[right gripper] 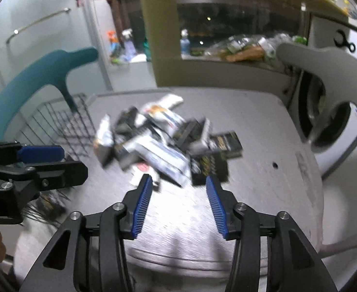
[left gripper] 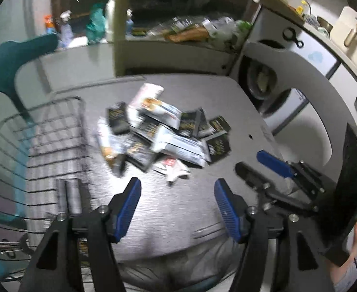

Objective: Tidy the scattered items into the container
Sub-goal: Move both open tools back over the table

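Wire basket [left gripper: 44,131] holds a few dark packets [right gripper: 48,204]; both tongs [left gripper: 177,194] [right gripper: 178,189] gape empty.

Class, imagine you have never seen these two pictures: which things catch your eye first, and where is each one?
A jumbled pile of black and white packets lies mid-table. Left of it stands a wire basket, with a teal chair behind. In the foreground the left hand-held gripper and the right hand-held gripper stand open over the grey table, holding nothing.
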